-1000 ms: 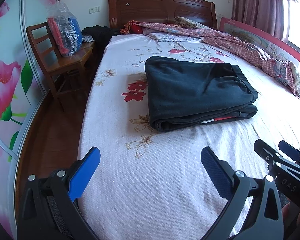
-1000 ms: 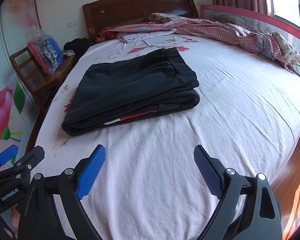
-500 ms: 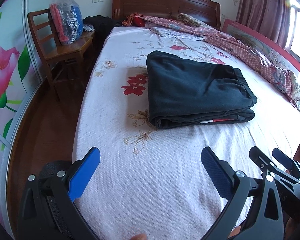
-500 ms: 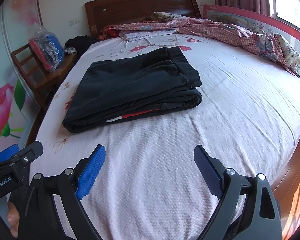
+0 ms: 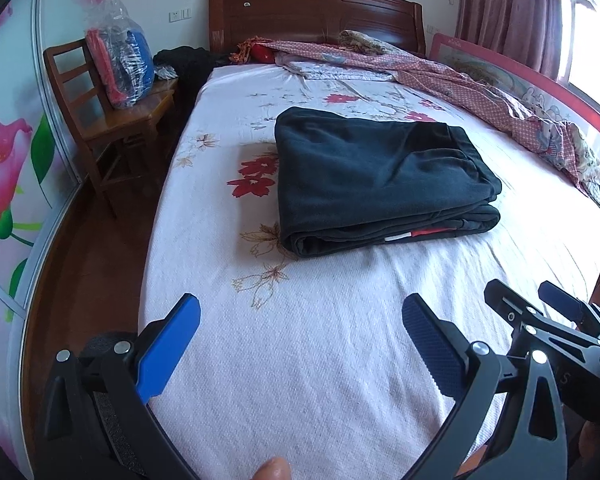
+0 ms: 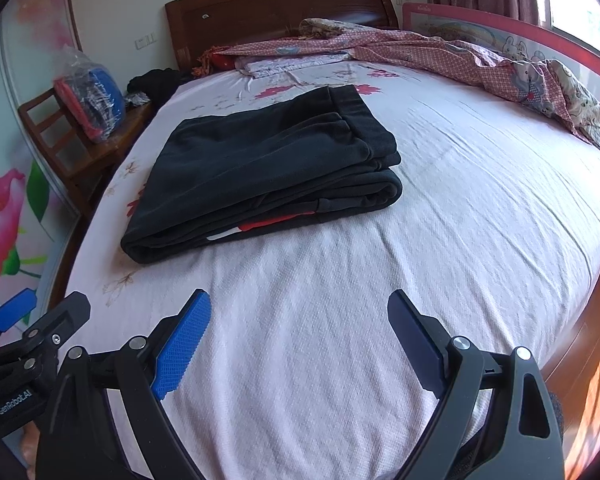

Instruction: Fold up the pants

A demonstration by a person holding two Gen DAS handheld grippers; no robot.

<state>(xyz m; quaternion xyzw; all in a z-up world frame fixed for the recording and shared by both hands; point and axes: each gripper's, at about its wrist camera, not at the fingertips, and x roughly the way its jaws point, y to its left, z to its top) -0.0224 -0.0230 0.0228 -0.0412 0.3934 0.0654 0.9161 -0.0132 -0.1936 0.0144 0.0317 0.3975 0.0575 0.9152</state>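
Dark pants (image 5: pixel 380 176) lie folded into a thick rectangle on the white floral bedsheet (image 5: pixel 300 352), with a red and white label showing at the near edge; they also show in the right wrist view (image 6: pixel 268 168). My left gripper (image 5: pixel 300 312) is open and empty, held above the sheet well short of the pants. My right gripper (image 6: pixel 298 304) is open and empty too, near the foot of the bed. The right gripper shows at the lower right of the left wrist view (image 5: pixel 540 312). The left gripper shows at the lower left of the right wrist view (image 6: pixel 40 312).
A wooden chair (image 5: pixel 112 120) with a plastic bag of clothes (image 5: pixel 120 68) stands left of the bed. A crumpled pink quilt (image 5: pixel 480 92) runs along the right side by a red bed rail (image 6: pixel 540 40). The wooden headboard (image 5: pixel 312 12) is at the back.
Both grippers have drawn back slightly from the folded pants and stayed open. The views have shifted a little; the pants have not moved.
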